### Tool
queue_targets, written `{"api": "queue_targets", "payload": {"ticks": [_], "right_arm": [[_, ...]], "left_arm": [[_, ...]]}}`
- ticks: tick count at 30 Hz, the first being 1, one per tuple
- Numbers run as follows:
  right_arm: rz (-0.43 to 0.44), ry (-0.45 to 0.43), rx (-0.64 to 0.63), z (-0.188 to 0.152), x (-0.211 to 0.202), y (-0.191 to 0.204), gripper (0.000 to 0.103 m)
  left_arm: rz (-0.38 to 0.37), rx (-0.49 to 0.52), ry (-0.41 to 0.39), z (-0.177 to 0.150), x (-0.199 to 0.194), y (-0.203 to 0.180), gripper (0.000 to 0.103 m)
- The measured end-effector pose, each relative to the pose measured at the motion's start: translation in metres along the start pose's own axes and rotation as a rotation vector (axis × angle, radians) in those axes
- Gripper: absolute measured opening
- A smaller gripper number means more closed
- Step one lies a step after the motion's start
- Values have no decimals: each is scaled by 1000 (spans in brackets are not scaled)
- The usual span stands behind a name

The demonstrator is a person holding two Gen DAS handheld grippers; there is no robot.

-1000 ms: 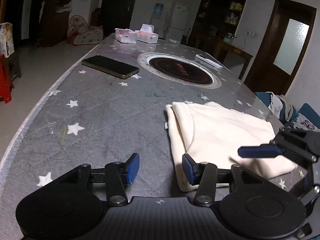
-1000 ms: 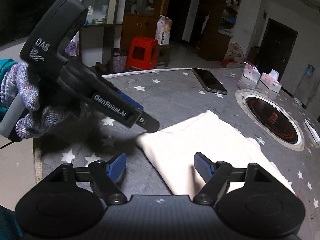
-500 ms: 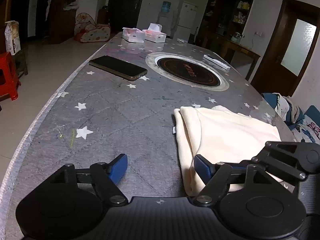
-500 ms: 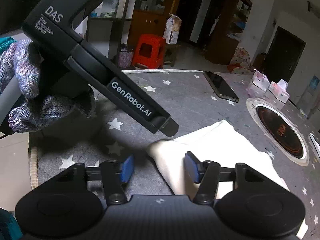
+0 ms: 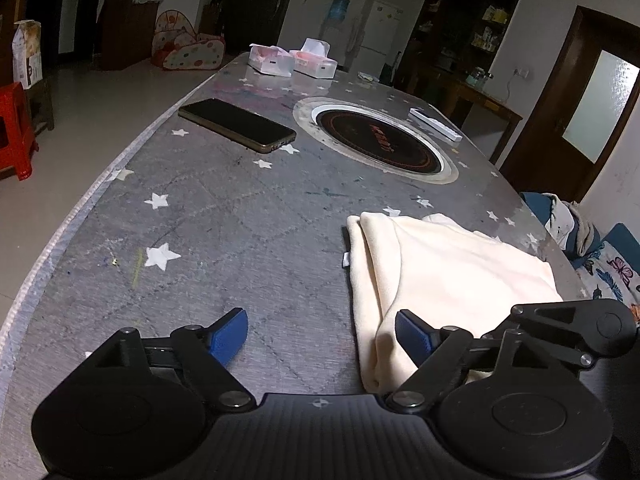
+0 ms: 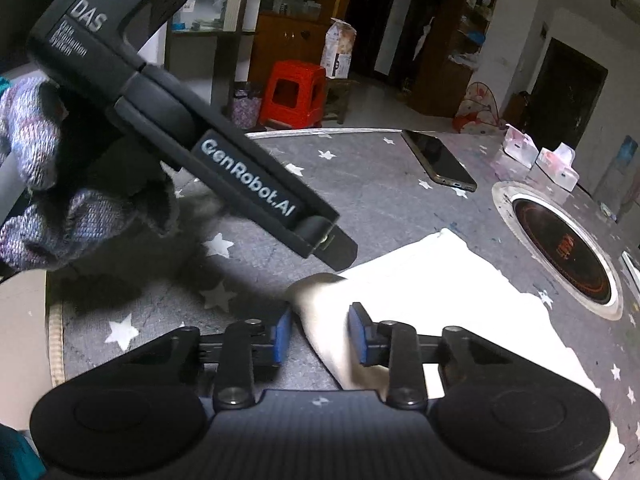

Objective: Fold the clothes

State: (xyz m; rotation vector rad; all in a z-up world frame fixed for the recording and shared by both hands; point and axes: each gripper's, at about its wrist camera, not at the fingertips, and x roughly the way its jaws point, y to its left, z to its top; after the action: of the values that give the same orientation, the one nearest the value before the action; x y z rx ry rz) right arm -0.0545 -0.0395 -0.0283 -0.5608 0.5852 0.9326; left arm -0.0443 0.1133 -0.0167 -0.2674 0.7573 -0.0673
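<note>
Narrowing since a second ago, right claw (image 6: 319, 338) now straddling near corner of cream garment (image 6: 440, 300) on bench (image 5: 240, 220) – not yet pinched; left claw (image 5: 322, 334) wide open beside fold edge – grasp imminent

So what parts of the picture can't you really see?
- Near corner of the cream cloth: in the right wrist view the right gripper covers it, so whether the pads pinch it is unclear.
- Cloth's near right edge: in the left wrist view the right gripper's black body hides it; the left gripper stands open.
- White label at the cloth's edge: too small to read.
- Phone screen: dark, nothing shows.
- Shelves behind: too dim, too small.
</note>
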Motion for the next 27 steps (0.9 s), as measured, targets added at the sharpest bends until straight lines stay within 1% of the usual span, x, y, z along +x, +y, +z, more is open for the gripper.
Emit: {"api": "queue_targets", "payload": {"ticks": [1, 3, 6, 13, 21, 24, 27], "right_arm": [[4, -1, 8, 0, -1, -1, 22], [13, -4, 25, 0, -2, -4, 14], [28, -13, 64, 0, -4, -9, 11], [64, -34, 154, 1, -10, -22, 9], [99, -66, 241, 1, -23, -34, 7], [105, -82, 258, 1, -29, -36, 6], [117, -101, 264, 1, -36, -37, 6]], "left_arm": [[-2, -4, 2, 0, 1, 0, 84], [-6, -10, 6, 1, 2, 0, 85], [-16, -21, 12, 1, 3, 0, 86], [-49, -66, 31, 4, 7, 0, 86], [-150, -186, 67, 7, 14, 6, 84], [-188, -225, 80, 9, 18, 6, 82], [-222, -258, 94, 10, 22, 5, 81]]}}
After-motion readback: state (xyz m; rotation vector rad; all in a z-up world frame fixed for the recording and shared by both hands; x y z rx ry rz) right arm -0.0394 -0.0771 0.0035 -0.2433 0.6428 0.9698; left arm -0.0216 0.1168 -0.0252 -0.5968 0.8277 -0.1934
